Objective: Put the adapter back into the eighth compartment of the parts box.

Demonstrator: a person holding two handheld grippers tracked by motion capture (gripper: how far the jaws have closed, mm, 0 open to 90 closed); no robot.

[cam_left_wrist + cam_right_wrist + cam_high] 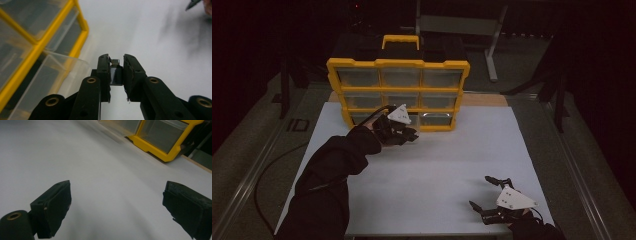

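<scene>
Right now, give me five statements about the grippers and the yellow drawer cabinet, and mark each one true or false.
1. The left gripper is shut on a small dark block. True.
2. The right gripper holds a drawer. False: its jaws stand wide apart over the white tabletop with nothing between them.
3. The yellow drawer cabinet stands at the far side of the table, with three rows of clear drawers. True.
4. Every drawer is pushed fully in. False: a clear drawer in the bottom row stands pulled out beside the left gripper.
5. The right gripper is nearer the cabinet than the left. False: it sits at the near right corner of the table.
</scene>
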